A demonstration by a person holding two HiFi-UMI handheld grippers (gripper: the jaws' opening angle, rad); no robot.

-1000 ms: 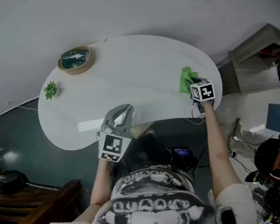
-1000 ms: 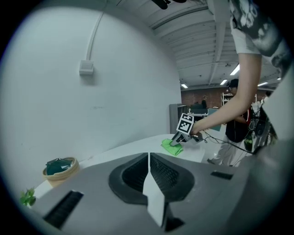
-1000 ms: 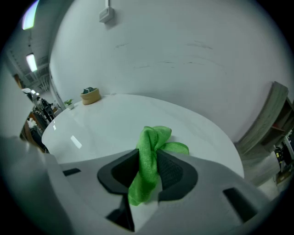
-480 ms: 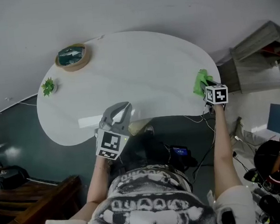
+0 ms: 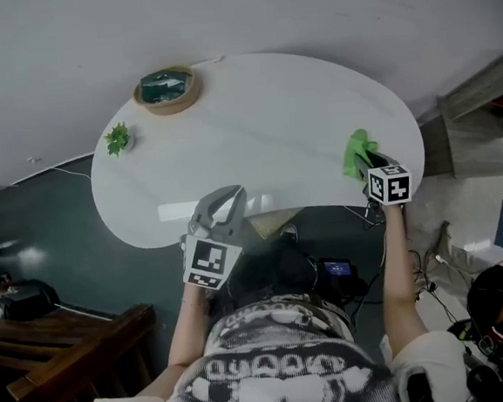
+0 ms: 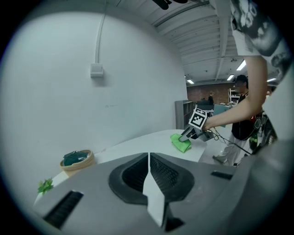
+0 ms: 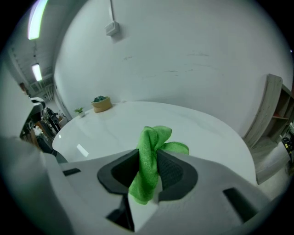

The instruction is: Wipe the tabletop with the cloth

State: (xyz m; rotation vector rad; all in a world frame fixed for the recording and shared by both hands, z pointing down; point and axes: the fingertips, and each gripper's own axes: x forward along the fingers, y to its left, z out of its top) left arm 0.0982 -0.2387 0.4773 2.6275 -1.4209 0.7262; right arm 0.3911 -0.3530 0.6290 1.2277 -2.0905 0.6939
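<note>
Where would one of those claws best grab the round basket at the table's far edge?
Probably by the wall of the basket, coming from above with one jaw inside and one outside: it stands upright, open-topped, and looks too wide to straddle.

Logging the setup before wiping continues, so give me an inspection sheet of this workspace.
Surface: white oval tabletop, no spills visible.
Job's things: green cloth at the tabletop's right edge, bunched.
Clutter: woven basket with dark contents at the far edge; small green plant beside it.
Grippers: right gripper clamped on the cloth; left gripper closed, empty, above the near edge.
Cables: thin floor cable on the left; loose cables below the right gripper.
Surroundings: white wall, wooden bench, shelf unit.
</note>
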